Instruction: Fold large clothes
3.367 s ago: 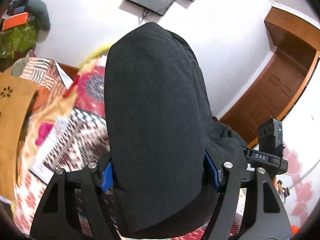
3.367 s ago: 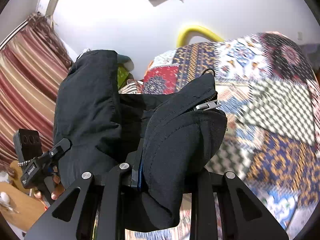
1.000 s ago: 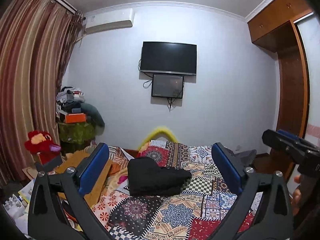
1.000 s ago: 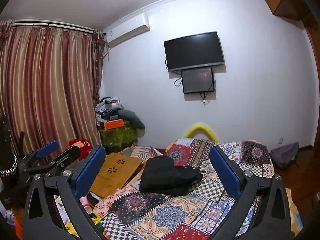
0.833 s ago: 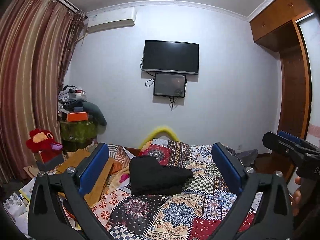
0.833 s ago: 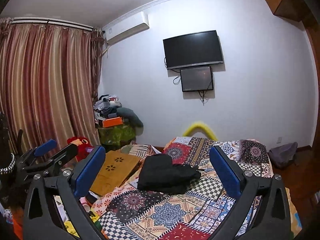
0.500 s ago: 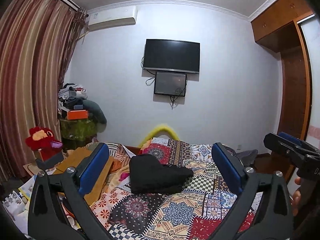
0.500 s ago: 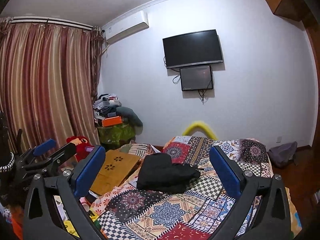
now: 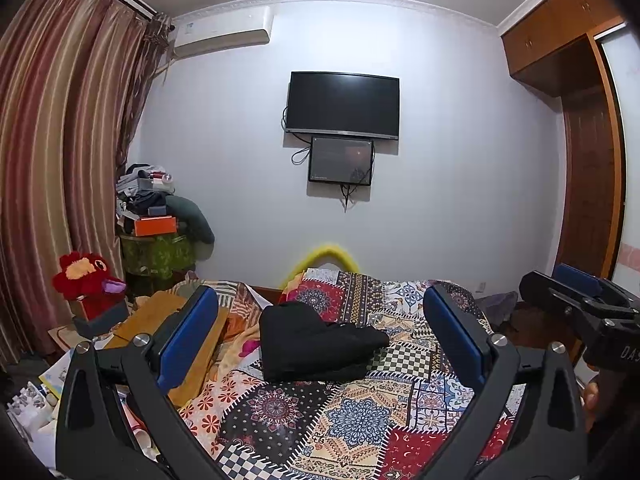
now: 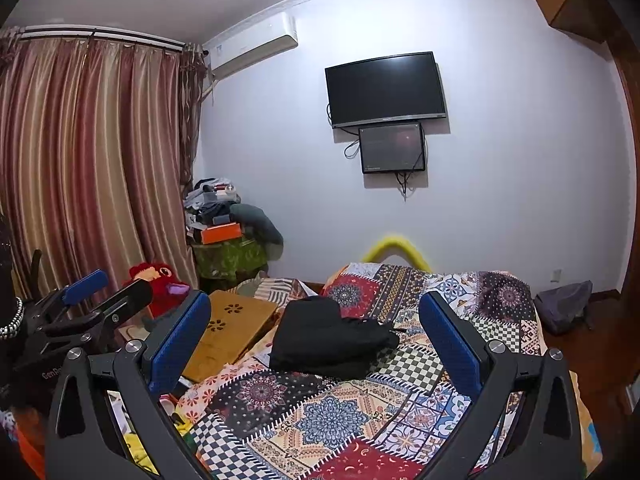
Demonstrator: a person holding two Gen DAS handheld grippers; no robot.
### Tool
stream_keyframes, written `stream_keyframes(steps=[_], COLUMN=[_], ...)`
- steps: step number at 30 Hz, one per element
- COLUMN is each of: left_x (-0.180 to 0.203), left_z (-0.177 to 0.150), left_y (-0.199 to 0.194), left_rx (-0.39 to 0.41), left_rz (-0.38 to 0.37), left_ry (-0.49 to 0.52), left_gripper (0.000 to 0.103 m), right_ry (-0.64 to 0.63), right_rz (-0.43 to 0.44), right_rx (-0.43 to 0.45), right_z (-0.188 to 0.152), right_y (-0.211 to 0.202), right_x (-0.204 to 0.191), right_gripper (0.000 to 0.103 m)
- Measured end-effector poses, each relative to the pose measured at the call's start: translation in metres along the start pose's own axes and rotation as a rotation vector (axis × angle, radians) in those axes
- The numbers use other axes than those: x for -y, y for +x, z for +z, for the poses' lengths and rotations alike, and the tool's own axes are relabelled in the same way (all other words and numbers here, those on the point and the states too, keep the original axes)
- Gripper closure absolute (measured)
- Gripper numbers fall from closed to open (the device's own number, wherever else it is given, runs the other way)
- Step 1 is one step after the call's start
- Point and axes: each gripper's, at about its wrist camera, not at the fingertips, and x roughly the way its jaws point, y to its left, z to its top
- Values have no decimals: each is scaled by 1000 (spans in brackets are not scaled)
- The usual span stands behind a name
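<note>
1. Black garment, folded into a compact bundle, lies on the patchwork bedspread, toward its far left part, below the wall television.
2. Left gripper is held above the near end of the bed; its jaws stand wide apart, the blue pads touch nothing and hold nothing.
3. Right gripper is the same: jaws fully spread, empty, well apart from the garment.
4. A wooden board rests beside the bed on the left.

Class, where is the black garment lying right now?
In both wrist views, the black garment lies bundled on the patchwork quilt mid-bed, right of the wooden board.
</note>
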Motion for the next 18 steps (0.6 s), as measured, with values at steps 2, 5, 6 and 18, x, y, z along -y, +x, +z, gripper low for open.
stream_keyframes(steps=[2, 5, 6, 18], left_x=[0, 0, 0, 0], left_z=[1, 0, 0, -4], left_y=[1, 1, 1, 1], left_rx=[-4, -7, -7, -11], left_rz=[-1, -3, -4, -17], left_ry=[-1, -2, -2, -4], left_gripper=[0, 0, 0, 0], right_ry=[3, 4, 5, 15], right_rz=[0, 0, -1, -6], right_rx=[-4, -9, -10, -15], right_z=[1, 2, 2, 1], right_y=[1, 1, 1, 1], right_x=[0, 1, 1, 3], right_gripper=[0, 0, 0, 0])
